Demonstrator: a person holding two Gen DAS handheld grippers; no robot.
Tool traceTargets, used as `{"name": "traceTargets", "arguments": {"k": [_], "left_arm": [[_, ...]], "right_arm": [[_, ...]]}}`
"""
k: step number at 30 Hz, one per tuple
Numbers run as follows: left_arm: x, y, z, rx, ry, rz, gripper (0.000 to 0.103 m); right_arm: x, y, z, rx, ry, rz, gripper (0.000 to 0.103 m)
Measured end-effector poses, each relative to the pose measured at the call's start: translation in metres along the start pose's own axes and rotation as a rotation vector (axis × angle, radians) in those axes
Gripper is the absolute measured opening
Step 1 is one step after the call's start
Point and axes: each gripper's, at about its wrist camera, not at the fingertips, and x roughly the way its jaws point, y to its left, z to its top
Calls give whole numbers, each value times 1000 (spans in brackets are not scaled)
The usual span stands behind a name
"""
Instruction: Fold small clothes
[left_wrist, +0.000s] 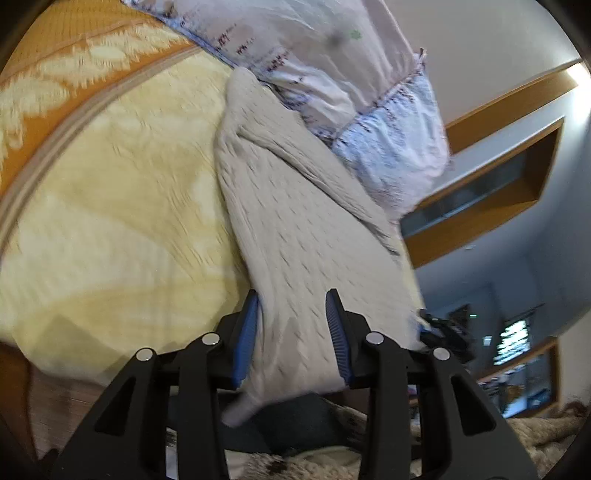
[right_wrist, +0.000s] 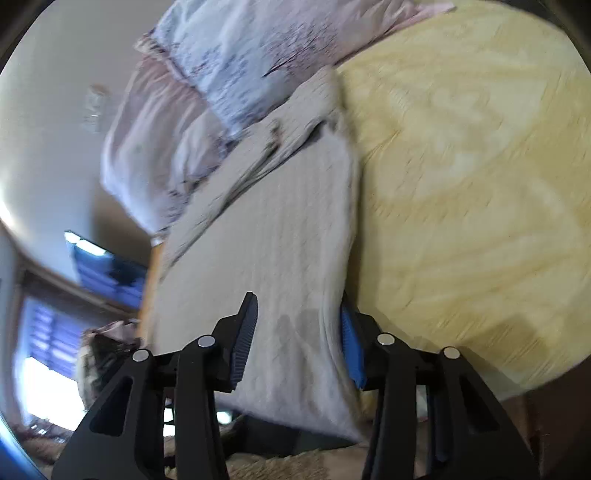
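Garment (left_wrist: 295, 221), beige and ribbed-knit, nearest of all: one end gathered between the fingers of the left hand-held gripper (left_wrist: 291, 295), a loose tail drooping below the jaws. Jaws partly apart, cloth filling the gap from blue pad to blue pad; hard to tell through the blur whether pressed or only lying there. Beneath, at the bottom edge, a shaggy cream-and-brown throw (left_wrist: 295, 465).

Same story on the other side: a flatter, broader stretch of the garment (right_wrist: 266, 240) running through the right hand-held gripper (right_wrist: 297, 301), jaws partly apart, one folded edge against the blue pad, the dark pad just beside the cloth. Grip or mere contact: cannot tell.

Further out, spread lengthwise over a pale yellow quilted bedspread (left_wrist: 110, 203) (right_wrist: 461, 184), far end bunched and creased. Beyond that end, touching it, rumpled lilac-and-blue printed bedding (left_wrist: 332, 55) (right_wrist: 229, 55). Orange patterned border (left_wrist: 55, 55) along the bedspread's far side. Farthest, a white wall with a wood-trimmed niche (left_wrist: 498, 177).
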Motion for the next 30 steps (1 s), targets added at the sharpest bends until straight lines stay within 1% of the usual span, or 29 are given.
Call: {"name": "traceTargets", "arguments": {"k": [2, 3, 6, 9, 12, 14, 18, 23, 24, 25, 26, 27, 28, 29, 30], "left_arm": [[1, 4, -9, -14, 16, -29, 35], [-1, 6, -15, -19, 10, -52, 35], [-5, 12, -29, -51, 11, -141, 35], [-5, 12, -42, -34, 42, -181, 35], [1, 9, -55, 7, 91, -178, 35], [7, 7, -59, 23, 112, -185, 35], [21, 6, -64, 42, 158, -156, 35], [32, 6, -69, 49, 193, -116, 35], [33, 6, -70, 52, 196, -108, 35], [34, 5, -70, 59, 200, -98, 34], [36, 4, -71, 65, 206, -88, 26], [38, 3, -71, 69, 212, -84, 21], [38, 3, -70, 71, 218, -81, 10], [37, 4, -70, 70, 218, -82, 8], [35, 4, -69, 72, 214, -87, 8]], "right_arm": [[-3, 2, -8, -10, 12, 36, 44], [-5, 4, -14, -22, 16, 59, 44], [-13, 6, -29, -38, 37, 127, 44], [-21, 6, -42, -58, 69, 173, 44], [-24, 3, -55, -69, 114, 174, 44], [-20, -2, -63, -68, 149, 143, 44], [-5, -11, -69, -40, 171, 116, 44], [6, -18, -73, -38, 195, 124, 35], [6, -19, -74, -40, 195, 129, 31], [6, -20, -74, -43, 194, 137, 26], [6, -19, -74, -47, 193, 143, 21], [6, -20, -74, -52, 195, 147, 11], [5, -18, -75, -65, 197, 151, 9], [3, -15, -76, -84, 192, 150, 9], [1, -11, -76, -99, 188, 156, 9]]}}
